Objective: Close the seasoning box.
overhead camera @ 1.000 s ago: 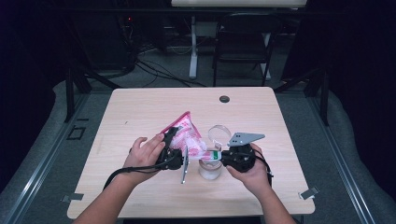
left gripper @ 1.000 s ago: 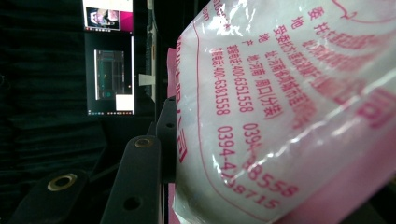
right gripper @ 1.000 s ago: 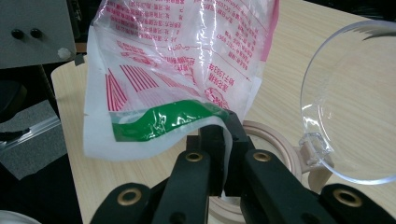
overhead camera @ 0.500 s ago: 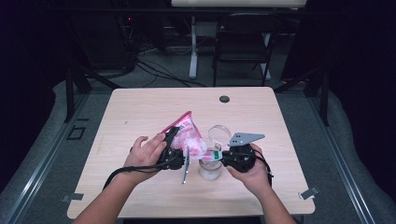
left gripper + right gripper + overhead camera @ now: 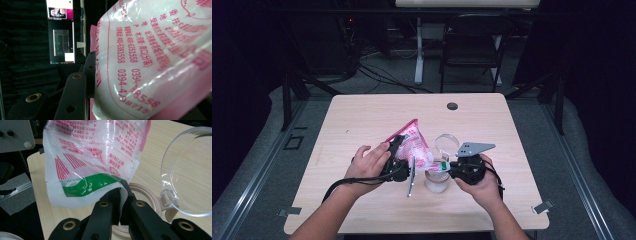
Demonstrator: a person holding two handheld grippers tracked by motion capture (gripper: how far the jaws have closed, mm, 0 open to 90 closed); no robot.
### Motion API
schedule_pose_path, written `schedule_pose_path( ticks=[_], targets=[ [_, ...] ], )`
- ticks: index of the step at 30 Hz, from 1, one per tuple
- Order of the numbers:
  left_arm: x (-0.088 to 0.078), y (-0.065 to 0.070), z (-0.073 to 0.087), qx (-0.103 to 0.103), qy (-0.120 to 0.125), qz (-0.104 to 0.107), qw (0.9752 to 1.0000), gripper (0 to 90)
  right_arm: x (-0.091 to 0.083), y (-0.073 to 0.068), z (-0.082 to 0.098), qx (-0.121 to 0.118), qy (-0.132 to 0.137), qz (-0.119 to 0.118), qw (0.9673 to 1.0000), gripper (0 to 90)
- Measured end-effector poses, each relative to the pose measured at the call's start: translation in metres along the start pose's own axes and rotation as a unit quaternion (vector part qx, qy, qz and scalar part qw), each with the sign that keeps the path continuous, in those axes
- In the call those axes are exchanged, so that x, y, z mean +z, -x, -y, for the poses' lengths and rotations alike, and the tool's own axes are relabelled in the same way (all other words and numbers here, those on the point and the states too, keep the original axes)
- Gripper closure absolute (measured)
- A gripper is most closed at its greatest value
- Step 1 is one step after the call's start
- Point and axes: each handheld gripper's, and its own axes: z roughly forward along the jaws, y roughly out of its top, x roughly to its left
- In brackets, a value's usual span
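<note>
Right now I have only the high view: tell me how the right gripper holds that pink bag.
Observer: Right gripper view: the right gripper is shut on the bag, on its white edge beside a green stripe.
Operator: Report what's near it.
Observer: The jar, its beige rim just behind the fingers; its clear lid stands open.
Operator: Now the left.
Observer: Left gripper view: a finger of the left gripper dents the bag's bulging side.

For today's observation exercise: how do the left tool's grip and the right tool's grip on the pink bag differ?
The left tool clamps the full, bulging body of the pink bag with jaws set wide; the right tool pinches only the thin, flat green-striped edge with jaws nearly together. The left tool holds the bag raised and tilted; the right tool holds its mouth over the jar. Both are shut on the bag.
</note>
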Motion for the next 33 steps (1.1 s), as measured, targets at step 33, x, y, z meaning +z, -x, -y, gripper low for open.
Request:
schedule_pose_path(
  ticks=[33],
  targets=[
    [-0.0015,-0.0043,-0.0022,0.012,0.004,-0.004,0.9999,63.7,-0.0005,0.0001,-0.0001,0.001,0.002,0.0,1.0,90.0]
  ],
)
